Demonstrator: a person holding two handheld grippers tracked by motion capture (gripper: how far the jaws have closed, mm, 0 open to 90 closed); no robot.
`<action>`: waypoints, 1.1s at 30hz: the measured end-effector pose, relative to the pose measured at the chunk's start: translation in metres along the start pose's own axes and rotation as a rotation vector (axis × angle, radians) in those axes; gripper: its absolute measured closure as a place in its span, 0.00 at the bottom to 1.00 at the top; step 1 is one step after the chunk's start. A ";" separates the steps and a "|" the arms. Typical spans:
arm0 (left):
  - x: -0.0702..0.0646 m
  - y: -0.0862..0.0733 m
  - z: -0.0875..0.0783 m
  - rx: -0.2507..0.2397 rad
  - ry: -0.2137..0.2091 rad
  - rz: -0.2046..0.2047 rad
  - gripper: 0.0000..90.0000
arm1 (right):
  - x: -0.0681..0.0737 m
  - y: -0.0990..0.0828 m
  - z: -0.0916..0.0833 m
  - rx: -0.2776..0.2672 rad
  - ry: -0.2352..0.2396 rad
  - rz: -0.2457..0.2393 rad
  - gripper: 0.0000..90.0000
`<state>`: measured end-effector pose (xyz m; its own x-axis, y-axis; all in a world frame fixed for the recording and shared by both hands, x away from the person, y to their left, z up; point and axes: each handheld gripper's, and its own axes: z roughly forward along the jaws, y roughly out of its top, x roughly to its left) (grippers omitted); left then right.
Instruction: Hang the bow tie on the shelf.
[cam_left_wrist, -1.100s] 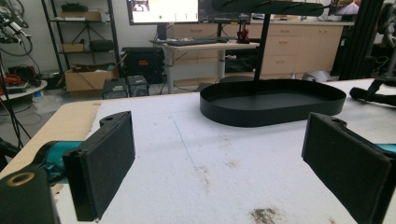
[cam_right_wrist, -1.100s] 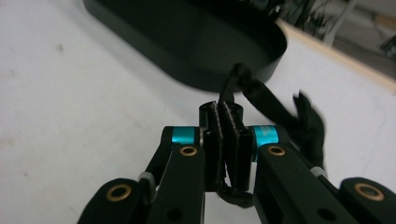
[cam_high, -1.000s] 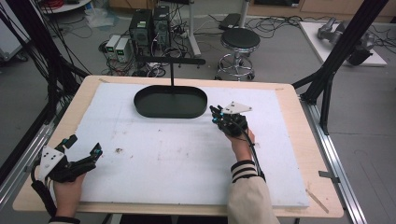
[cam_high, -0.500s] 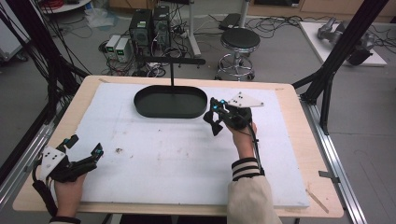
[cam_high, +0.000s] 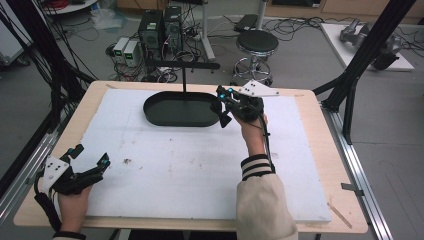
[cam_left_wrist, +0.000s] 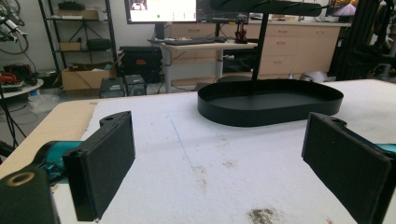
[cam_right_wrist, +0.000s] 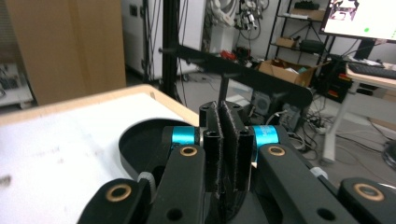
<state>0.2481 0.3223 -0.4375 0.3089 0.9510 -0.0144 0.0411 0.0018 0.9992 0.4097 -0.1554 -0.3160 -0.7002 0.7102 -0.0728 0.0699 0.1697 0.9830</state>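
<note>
Tray, black and oval, sat at the desk's far edge; the right tool hovered pinched closed beside its end, while the left tool rested wide open near the front corner.

A wooden table is covered almost fully by a white foam sheet, kinda stained. A black oval tray is set on it, just beside the right tongs, well apart from the left tongs.
</note>
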 end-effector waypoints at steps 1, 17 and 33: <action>0.000 0.000 0.000 0.000 0.000 0.000 0.11 | -0.002 0.001 0.003 -0.002 0.004 0.005 0.96; 0.006 0.000 -0.002 -0.010 0.016 -0.015 0.11 | -0.018 0.029 0.057 0.009 0.021 0.005 0.96; 0.009 -0.001 -0.005 -0.007 0.022 -0.015 0.11 | -0.040 0.036 0.089 0.032 -0.047 0.018 0.96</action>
<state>0.2458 0.3325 -0.4389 0.2875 0.9573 -0.0284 0.0385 0.0181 0.9991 0.5036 -0.1170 -0.2925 -0.6647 0.7444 -0.0638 0.1051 0.1776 0.9785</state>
